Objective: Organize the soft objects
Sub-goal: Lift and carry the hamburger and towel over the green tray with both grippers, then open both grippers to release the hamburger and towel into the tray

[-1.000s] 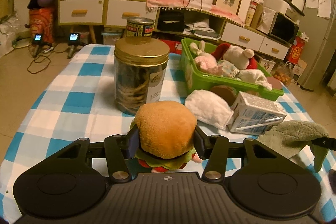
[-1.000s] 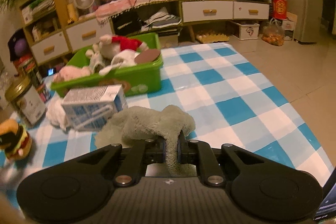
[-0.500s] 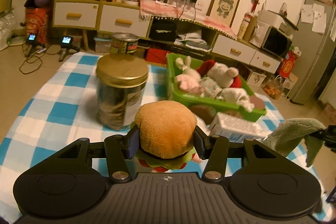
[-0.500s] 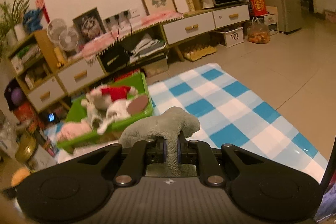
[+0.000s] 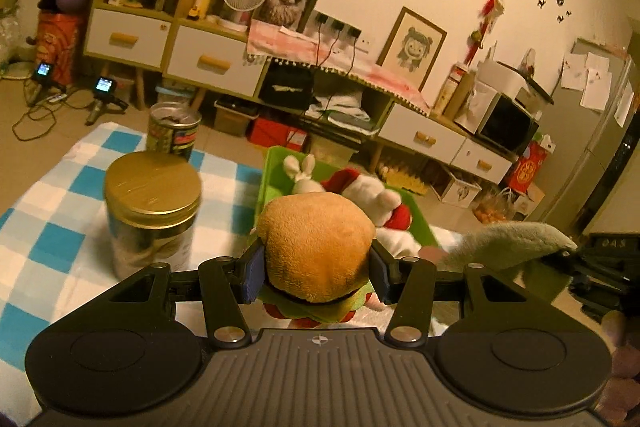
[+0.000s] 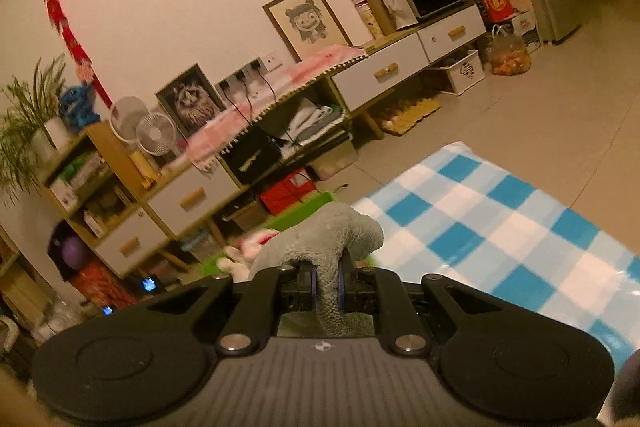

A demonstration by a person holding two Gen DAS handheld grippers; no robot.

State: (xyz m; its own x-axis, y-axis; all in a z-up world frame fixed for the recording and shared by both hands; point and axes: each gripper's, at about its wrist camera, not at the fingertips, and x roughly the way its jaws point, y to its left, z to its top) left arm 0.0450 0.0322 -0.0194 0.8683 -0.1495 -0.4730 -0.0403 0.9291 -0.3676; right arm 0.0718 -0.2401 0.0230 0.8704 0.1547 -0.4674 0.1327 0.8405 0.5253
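My left gripper is shut on a plush burger and holds it in the air above the table, near the green bin. The bin holds a white rabbit toy and a red-and-white plush. My right gripper is shut on a grey-green soft cloth, also lifted; the cloth also shows at the right of the left wrist view. In the right wrist view the bin's rim and its toys lie just beyond the cloth.
A glass jar with a gold lid stands left of the burger on the blue-checked tablecloth. A tin can stands behind it. Shelves and drawers line the far wall. The checked cloth stretches to the right.
Both grippers have risen from the table with their loads and moved toward the green bin. The milk carton and white cloth have dropped out of view.
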